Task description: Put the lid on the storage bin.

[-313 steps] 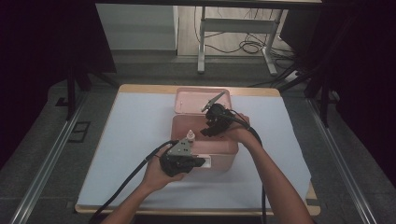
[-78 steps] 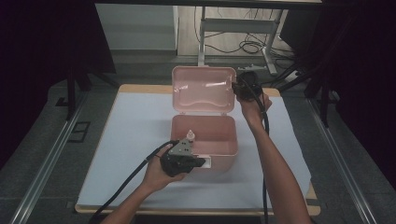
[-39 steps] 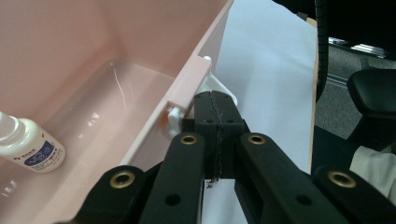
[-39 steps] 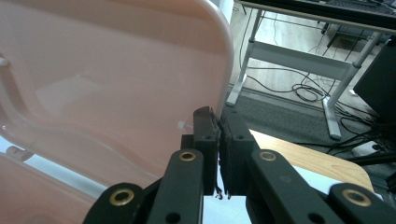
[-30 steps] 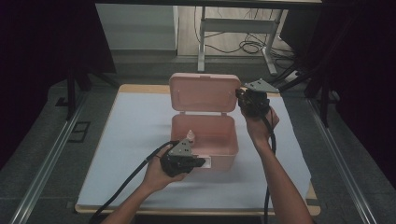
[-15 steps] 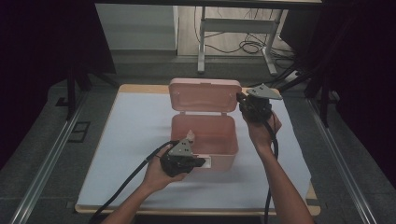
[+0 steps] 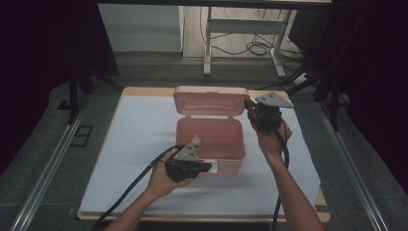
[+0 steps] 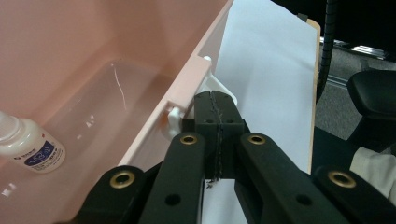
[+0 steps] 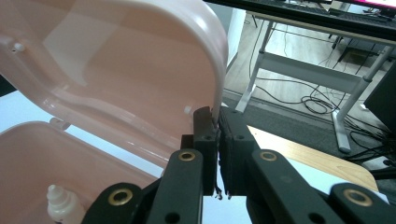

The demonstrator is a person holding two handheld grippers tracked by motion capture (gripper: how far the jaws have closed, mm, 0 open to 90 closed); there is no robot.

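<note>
The right hand-held gripper (image 9: pixel 217 122) is clamped on the pink plastic box's hinged lid (image 9: pixel 140 70); ease it fully open. The left hand-held gripper (image 8: pixel 215 103), pinching the white front latch (image 8: pixel 219 88), should steady the box.

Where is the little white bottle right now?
The small white plastic bottle stands inside the open pink plastic box, at its front left corner in the high view, just beyond the left gripper at the box's front wall.

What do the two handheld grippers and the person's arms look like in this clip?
Both the left gripper and the right gripper are black, each topped by a grey three-cornered plate and trailing a black cable. Close up, their jaws are matte black linkage arms with brass-ringed pivot holes. The forearms are bare; no sleeves or gloves are visible.
</note>
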